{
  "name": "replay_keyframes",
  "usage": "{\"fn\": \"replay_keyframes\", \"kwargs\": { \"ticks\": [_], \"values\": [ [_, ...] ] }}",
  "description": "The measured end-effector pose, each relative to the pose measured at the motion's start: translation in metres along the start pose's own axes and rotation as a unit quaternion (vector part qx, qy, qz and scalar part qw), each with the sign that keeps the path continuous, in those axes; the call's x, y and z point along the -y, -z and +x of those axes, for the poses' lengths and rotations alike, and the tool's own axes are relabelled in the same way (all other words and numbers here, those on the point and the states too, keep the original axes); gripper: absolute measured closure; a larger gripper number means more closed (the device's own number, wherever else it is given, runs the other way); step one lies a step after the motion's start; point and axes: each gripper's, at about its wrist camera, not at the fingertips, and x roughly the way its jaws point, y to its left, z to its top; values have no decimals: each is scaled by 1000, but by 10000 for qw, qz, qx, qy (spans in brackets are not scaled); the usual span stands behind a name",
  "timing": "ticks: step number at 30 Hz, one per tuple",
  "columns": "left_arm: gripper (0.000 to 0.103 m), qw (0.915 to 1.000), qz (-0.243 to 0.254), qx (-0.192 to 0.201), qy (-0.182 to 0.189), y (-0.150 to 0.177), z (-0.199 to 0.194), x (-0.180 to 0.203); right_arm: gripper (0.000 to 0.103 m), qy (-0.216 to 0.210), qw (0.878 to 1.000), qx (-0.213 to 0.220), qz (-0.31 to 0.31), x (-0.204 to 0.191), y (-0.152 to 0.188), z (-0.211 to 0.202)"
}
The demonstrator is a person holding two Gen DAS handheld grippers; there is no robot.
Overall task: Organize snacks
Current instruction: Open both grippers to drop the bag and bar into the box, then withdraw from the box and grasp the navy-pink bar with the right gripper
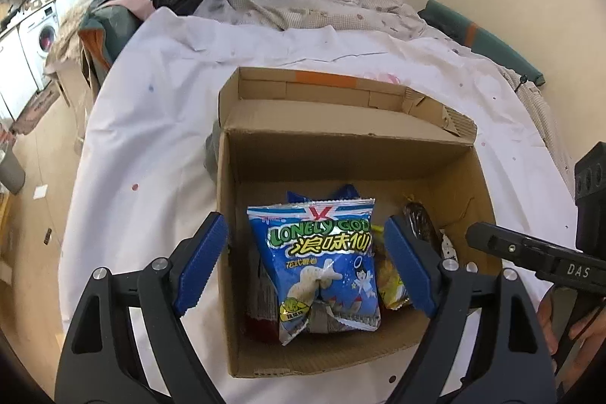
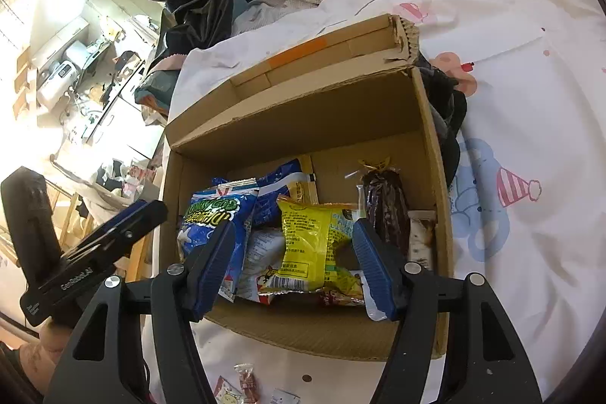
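1. Cardboard box (image 1: 469, 177) sits open on a white printed bedsheet (image 1: 151, 124) on the bed; its far flap stands up behind it.
2. Left gripper (image 1: 305, 262) hovers over the box's near-left part, fingers (image 1: 200, 260) wide apart and holding nothing.
3. Blue Lonely God snack bag (image 1: 322, 267) lies inside the box, seen between the 2 left fingers but below them; neither pad touches it. The left finger hangs over the box's left wall, the right finger over the box interior.
4. Right gripper (image 2: 291, 262) hovers over the box's near wall, fingers (image 2: 373, 271) apart and holding nothing.
5. Yellow snack packet (image 2: 306, 237) lies in the box between the right gripper's 2 fingers, resting on other packets. Its right edge is just beside the right finger; whether they touch cannot be told. The left finger stands clear of it.
6. From the right wrist view, the blue bag lies left of the yellow packet, partly behind the left finger.
7. Dark chocolate-coloured wrapped snack (image 2: 384, 211) stands against the box's right side, with a small white-and-brown bar (image 2: 420, 237) just beside it.
8. A few small wrapped sweets (image 2: 244, 385) lie on the sheet outside the box's near wall.
9. Each gripper shows at the edge of the other's view, with part of a hand (image 1: 568, 324) on the handle.
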Motion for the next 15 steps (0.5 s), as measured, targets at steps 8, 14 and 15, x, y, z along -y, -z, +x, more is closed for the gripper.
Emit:
{"fn": "replay_keyframes", "kwargs": {
  "ticks": [8, 14, 15],
  "values": [
    [20, 9999, -126, 38, 27, -1, -15, -6, 36, -161, 9995, 265, 107, -1, -1, -17],
    [20, 9997, -115, 220, -14, 10, -44, -11, 35, -636, 9966, 515, 48, -11, 11, -45],
    [20, 9997, -124, 212, -26, 13, -47, -13, 35, -641, 9965, 537, 34, -13, 12, -48]
  ]
}}
